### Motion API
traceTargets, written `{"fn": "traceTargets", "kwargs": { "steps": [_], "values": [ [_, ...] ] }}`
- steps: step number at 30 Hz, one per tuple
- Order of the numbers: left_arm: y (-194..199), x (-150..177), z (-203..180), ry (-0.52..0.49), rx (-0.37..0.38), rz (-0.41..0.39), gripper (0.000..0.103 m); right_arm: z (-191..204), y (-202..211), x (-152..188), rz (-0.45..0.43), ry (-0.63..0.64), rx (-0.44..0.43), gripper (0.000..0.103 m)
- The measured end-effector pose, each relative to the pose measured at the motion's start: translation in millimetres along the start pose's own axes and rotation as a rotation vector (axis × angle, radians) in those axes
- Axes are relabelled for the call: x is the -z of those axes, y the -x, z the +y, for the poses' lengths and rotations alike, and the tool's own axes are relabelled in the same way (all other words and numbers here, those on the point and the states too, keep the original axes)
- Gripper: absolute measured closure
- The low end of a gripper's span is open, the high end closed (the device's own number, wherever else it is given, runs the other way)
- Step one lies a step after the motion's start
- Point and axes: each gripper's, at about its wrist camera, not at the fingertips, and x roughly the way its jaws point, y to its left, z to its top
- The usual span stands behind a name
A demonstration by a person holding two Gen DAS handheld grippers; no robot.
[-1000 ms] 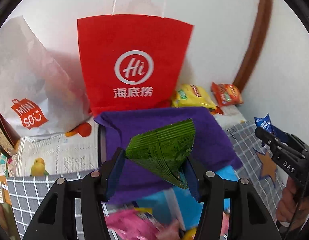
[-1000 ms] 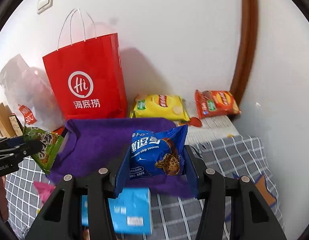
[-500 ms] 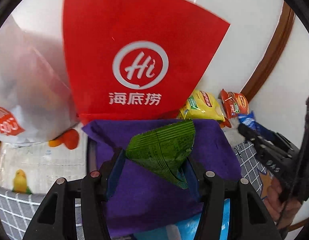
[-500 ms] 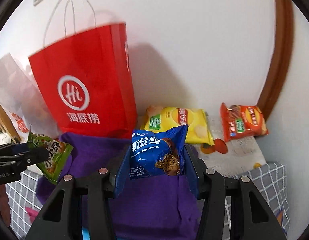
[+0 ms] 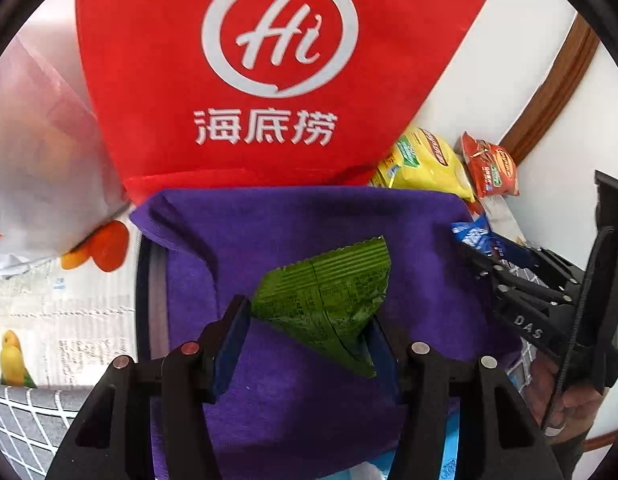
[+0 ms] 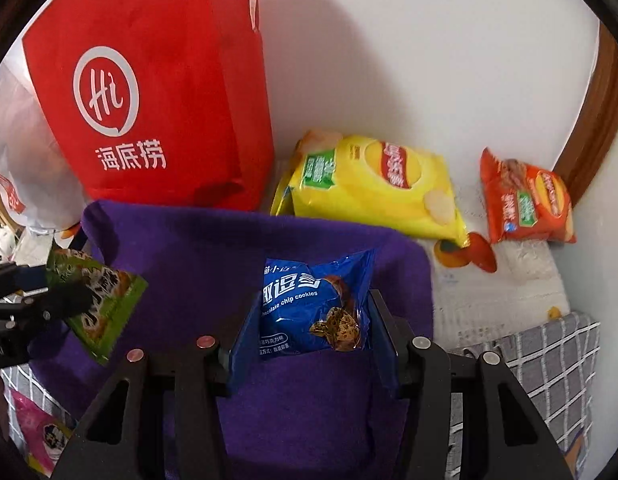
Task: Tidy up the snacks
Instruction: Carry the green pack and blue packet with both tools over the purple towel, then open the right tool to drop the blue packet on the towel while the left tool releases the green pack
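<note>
My left gripper (image 5: pixel 309 334) is shut on a green snack packet (image 5: pixel 329 300), which hangs over a purple cloth-lined container (image 5: pixel 309 216). In the right wrist view the same green snack packet (image 6: pixel 99 300) shows at the left, clamped in the left gripper (image 6: pixel 41 292). A blue chocolate chip cookie packet (image 6: pixel 313 304) is gripped between the pads of my right gripper (image 6: pixel 309 320), also above the purple container (image 6: pixel 197 248). The right gripper (image 5: pixel 505 272) reaches in from the right edge of the left wrist view, held by a hand.
A red paper bag (image 5: pixel 277 72) stands against the white wall just behind the container. A yellow chip bag (image 6: pixel 373 188) and an orange chip bag (image 6: pixel 529 200) lie at the right. A white plastic bag (image 5: pixel 37 152) sits left. A pink packet (image 6: pixel 37 432) lies on the checked cloth.
Both grippers have moved forward and down toward the purple container, so the red bag looms larger. Each keeps its packet clamped as before.
</note>
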Motion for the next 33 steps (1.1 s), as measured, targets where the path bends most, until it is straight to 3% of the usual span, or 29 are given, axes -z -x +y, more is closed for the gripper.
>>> {"fn": "traceTargets", "kwargs": {
  "steps": [15, 21, 23, 25, 29, 33],
  "values": [
    [-20, -2, -7, -0.009, 0.021, 0.047, 0.048, -2, -13, 0, 0.056, 0.007, 0.024, 0.050],
    [-20, 0, -8, -0.014, 0.007, 0.047, 0.048, -7, -10, -2, 0.054, -0.017, -0.014, 0.045],
    [-19, 0, -8, -0.012, 0.014, 0.046, 0.048, -6, -6, -2, 0.047, -0.012, -0.015, 0.042],
    [-19, -1, -10, -0.017, 0.018, 0.044, 0.048, -5, -1, -3, 0.031, -0.005, -0.016, 0.031],
    [-14, 1, -10, -0.024, 0.020, 0.039, 0.048, -2, 12, -6, -0.008, -0.007, -0.003, 0.025],
    [-11, 1, -13, -0.046, 0.019, 0.033, 0.035, -4, 24, -10, -0.040, -0.026, 0.000, 0.019]
  ]
}}
